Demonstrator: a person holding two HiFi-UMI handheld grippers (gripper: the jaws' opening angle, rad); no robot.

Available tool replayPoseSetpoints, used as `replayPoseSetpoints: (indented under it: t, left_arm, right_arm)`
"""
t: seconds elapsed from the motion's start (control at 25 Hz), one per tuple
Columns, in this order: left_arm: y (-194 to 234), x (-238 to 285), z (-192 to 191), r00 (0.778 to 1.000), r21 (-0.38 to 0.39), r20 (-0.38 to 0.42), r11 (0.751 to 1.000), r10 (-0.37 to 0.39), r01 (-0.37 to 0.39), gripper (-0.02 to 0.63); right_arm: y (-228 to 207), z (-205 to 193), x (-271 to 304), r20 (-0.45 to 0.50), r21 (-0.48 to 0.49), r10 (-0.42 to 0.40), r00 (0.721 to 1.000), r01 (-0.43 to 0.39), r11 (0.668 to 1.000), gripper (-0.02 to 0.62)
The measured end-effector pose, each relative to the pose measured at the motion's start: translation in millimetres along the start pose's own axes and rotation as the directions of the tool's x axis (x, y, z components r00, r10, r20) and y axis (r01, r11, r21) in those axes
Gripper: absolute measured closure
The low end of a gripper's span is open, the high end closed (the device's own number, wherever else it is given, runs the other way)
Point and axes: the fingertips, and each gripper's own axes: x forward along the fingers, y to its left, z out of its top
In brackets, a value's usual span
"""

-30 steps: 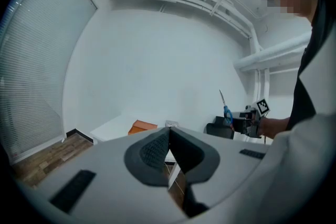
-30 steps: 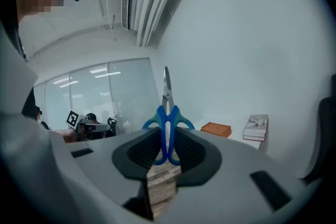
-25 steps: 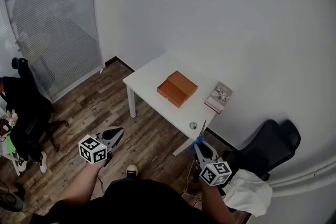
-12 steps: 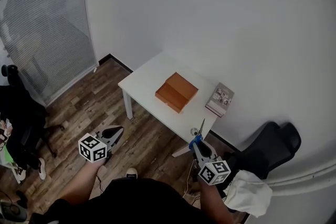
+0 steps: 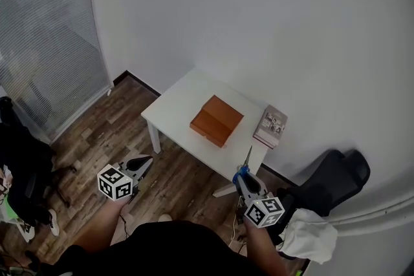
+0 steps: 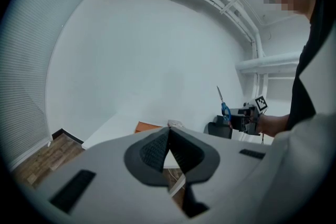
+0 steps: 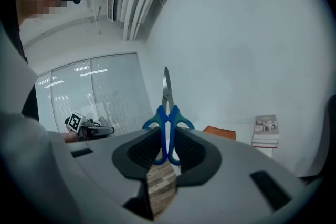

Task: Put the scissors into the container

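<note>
Scissors (image 7: 167, 113) stand blades-up, blue handles pinched in our right gripper (image 5: 242, 176), which we hold low near the white table (image 5: 173, 106) bearing the orange container (image 5: 216, 120). Our left gripper (image 5: 143, 165) hangs level alongside, jaws together, empty.

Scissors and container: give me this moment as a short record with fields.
scissors: blue handles clamped in the right gripper, blades closed, pointing away from it
left gripper: shut, nothing between its jaws
container: orange, on the white table
books: stacked at the table's end, beside the container, apart from it
task state: scissors held short of the container, not yet in it
</note>
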Motion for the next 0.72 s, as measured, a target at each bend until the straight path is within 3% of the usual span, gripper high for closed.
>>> replayPoseSetpoints:
  t: [0.72]
  left_arm:
    - [54, -9, 15, 0.999, -0.007, 0.016, 0.999, -0.049, 0.049, 0.597]
  right_arm:
    - [24, 0, 41, 0.004, 0.029, -0.052, 0.999, 0.052, 0.998, 0.51]
